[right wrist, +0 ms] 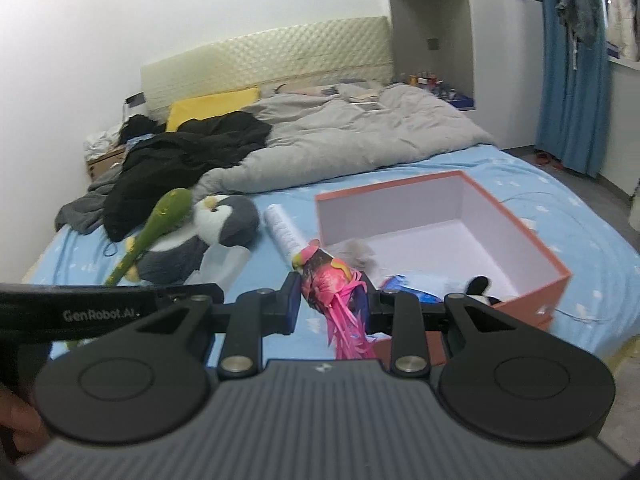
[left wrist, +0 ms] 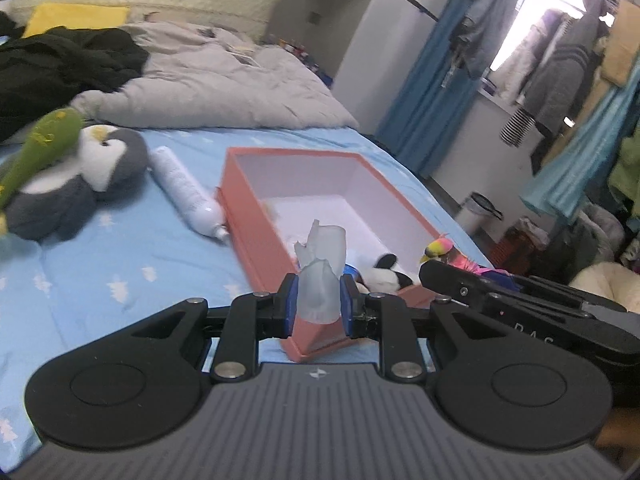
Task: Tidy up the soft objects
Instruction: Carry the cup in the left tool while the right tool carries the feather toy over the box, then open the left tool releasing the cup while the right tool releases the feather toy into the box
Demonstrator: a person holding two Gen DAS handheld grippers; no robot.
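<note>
My left claw (left wrist: pixel 319 300) is clamped on a crumpled white tissue wad (left wrist: pixel 321 276); the blue pads press its sides and the loose top stands up above them. My right claw (right wrist: pixel 333 300) is clamped on a small pink toy bird (right wrist: pixel 333 280) with a yellow-green head, its pink tail strands hanging down below the jaws.

Landmark: the orange box (left wrist: pixel 256 220) on the blue sheet. Both loads sit at the box's near corner, above the rim, not yet inside.

Risks, as I judge them:
- The wad is held only by squeezed paper; a quick swing could let it slip out or tear.
- The bird's tail strands could snag on the box's near wall and drag the light box along the sheet.
- My two claws are just beside each other at that corner, so they could bump on the way in.

Inside the box, near end: a black-and-white plush (left wrist: pixel 387 274) and something blue, partly hidden. The far end of the box is bare white.

Left of the box: a white bottle (left wrist: pixel 186 194) lying against the wall, then a grey penguin plush (left wrist: pixel 80 184) with a green plush (left wrist: pixel 42 148) leaning on it.

Beyond the box: a grey duvet (left wrist: pixel 224 84), rumpled.
</note>
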